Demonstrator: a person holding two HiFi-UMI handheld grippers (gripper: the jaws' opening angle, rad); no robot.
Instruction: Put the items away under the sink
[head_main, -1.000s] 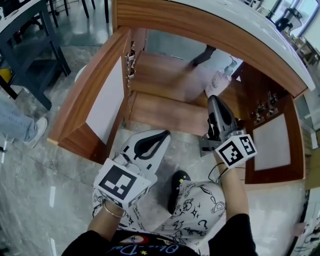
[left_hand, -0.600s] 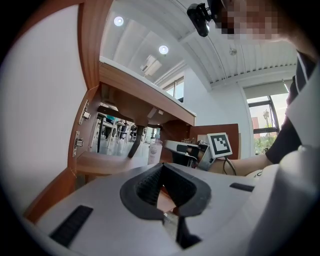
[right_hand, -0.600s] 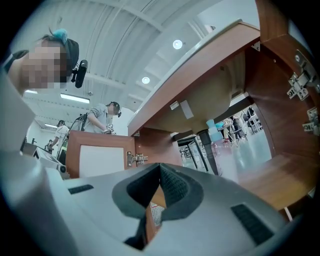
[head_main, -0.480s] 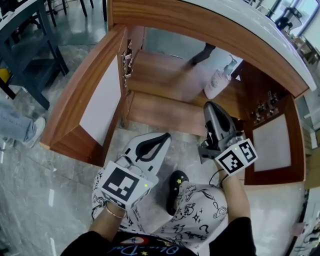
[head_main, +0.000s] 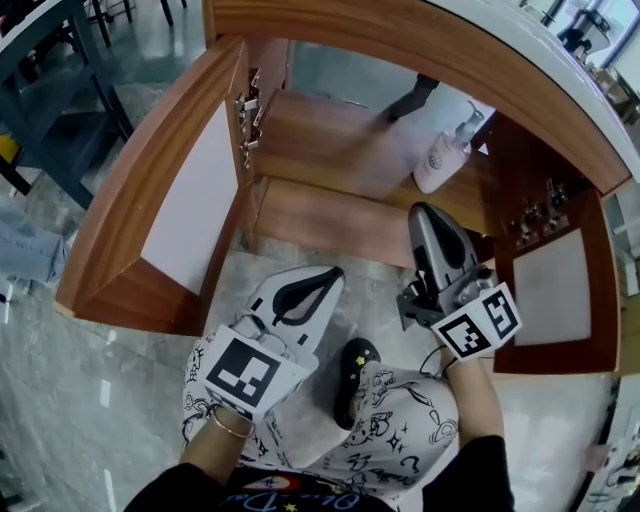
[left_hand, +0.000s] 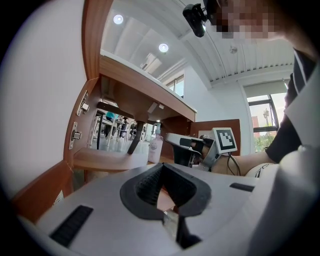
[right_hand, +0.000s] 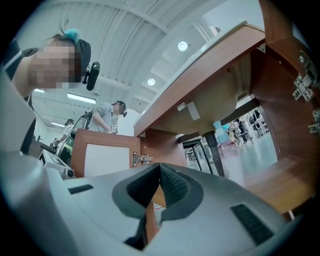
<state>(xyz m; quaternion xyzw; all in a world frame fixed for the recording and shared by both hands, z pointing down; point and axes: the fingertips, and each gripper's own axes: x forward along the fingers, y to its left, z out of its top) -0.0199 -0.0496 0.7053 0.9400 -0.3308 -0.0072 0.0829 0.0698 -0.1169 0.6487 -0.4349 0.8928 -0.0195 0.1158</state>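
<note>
— How do the left tongs (head_main: 333, 272) stand?

— Closed, tip against tip, with nothing gripped. In the left gripper view only brown wood shows through the notch behind the tips. They hover over the tiled floor (head_main: 110, 380), short of the front edge of the cabinet floor (head_main: 330, 150).

— And the right tongs (head_main: 425, 210)?

— Closed as well, and empty; the right gripper view shows the two pads met. They sit at the front edge of the cabinet floor, toward its right side, pointing inward and touching nothing.

— Where is the item?

— The pump bottle (head_main: 443, 155) stands upright on the cabinet floor, near its right edge and toward the back, close to the dark drain pipe (head_main: 412, 100). It is apart from both tongs, with the right ones the nearer.

— What does it look like?

— A pale pink body with rounded shoulders and a light pump head on top. There is a label on the front, too small to read.

— And the cabinet?

— Both doors hang open: the left door (head_main: 190, 200) and the right door (head_main: 550, 290), each with a white inner panel framed in wood.
</note>
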